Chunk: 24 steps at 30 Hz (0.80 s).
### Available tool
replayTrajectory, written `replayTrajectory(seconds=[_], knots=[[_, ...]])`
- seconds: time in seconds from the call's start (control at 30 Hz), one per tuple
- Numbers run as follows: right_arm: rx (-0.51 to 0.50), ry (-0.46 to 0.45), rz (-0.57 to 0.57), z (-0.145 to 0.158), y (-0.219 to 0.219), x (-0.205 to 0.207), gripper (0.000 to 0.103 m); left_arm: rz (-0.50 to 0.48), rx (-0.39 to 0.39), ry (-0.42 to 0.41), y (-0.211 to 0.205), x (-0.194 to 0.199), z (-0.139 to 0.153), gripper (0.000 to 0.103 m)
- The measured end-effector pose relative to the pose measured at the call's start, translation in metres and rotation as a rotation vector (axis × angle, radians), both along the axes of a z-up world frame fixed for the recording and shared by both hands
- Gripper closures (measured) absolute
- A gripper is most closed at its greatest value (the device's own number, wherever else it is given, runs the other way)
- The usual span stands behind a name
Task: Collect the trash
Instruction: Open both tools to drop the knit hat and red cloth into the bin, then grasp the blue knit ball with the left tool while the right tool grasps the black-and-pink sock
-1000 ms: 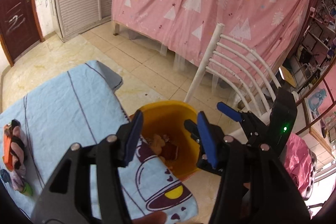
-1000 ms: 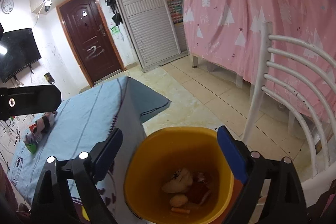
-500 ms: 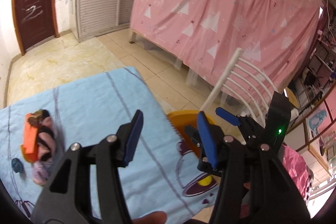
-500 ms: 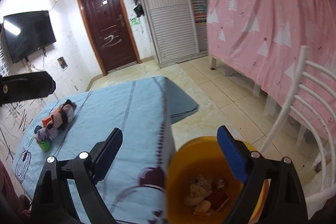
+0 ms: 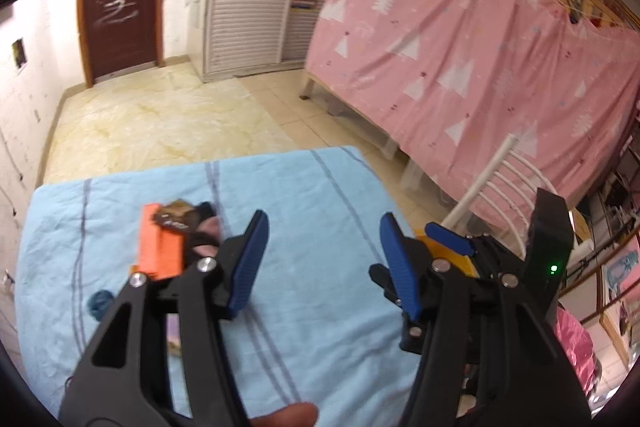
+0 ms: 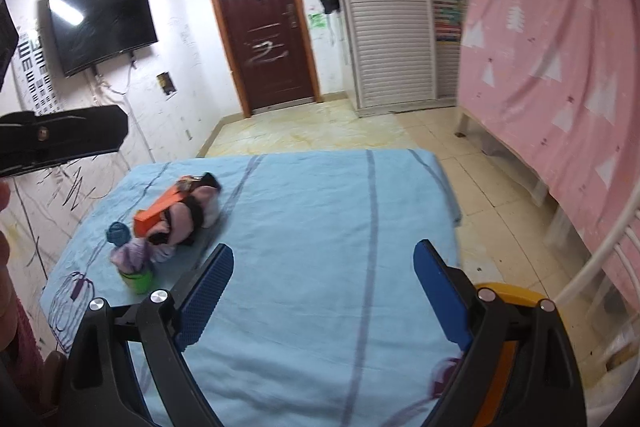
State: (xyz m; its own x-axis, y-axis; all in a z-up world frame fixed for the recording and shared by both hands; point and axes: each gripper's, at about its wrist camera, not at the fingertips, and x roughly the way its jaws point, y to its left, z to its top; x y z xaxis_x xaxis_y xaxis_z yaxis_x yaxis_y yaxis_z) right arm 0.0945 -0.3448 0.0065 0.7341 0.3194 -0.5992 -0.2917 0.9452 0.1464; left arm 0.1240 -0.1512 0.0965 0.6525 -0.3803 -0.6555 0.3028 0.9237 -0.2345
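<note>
**Trash pile lies ahead and to our left, bin behind on the right**

With both grippers empty and spread wide, what our next reach turns on is the heap of trash on the light-blue striped cloth covering the counter (image 6: 320,227). From the right wrist view it sits up and to the left of the right gripper (image 6: 322,295), well apart from its fingertips; from the left wrist view it lies just beyond the left finger of the left gripper (image 5: 320,267), so we judge the left hand the nearer one.

Going left to right across the heap: a small teal ball-like scrap (image 6: 118,233), a green cup stuffed with lilac wrapping (image 6: 136,269), then a flat orange carton (image 6: 158,213) whose long axis runs diagonally away from us towards the far right, with pink and black soft wrappers (image 6: 192,213) bunched against it. These pieces touch or overlap, so a grasp on one may drag its neighbours.

Nothing stands on the cloth between our grippers and the pile. The round yellow plastic bin (image 6: 508,293) sits on the floor off the counter's right edge, partly hidden behind the right gripper, beside a white slatted metal chair (image 5: 516,195). Beyond it hangs a pink tree-patterned curtain (image 5: 460,47).
</note>
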Motion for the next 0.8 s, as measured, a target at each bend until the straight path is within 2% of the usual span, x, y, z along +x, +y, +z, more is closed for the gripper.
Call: replayTrajectory(seconds=[0.17,0.27,0.47,0.8], knots=[[0.023,0.006,0.045,0.006,0.026,0.008,0.014,0.048,0.002,-0.007,0.034,0.001,-0.001,0.047],[0.035,0.018,0.075,0.007,0.038,0.012,0.012,0.082,0.007,-0.008,0.053,0.001,-0.002,0.041],[0.010,0.030,0.143,0.006,0.075,0.017,0.012,0.135,0.025,0.006,0.090,0.004,-0.014,0.041],[-0.060,0.066,0.226,-0.002,0.133,0.030,0.012,0.228,0.020,0.099,0.145,0.013,-0.049,0.041]])
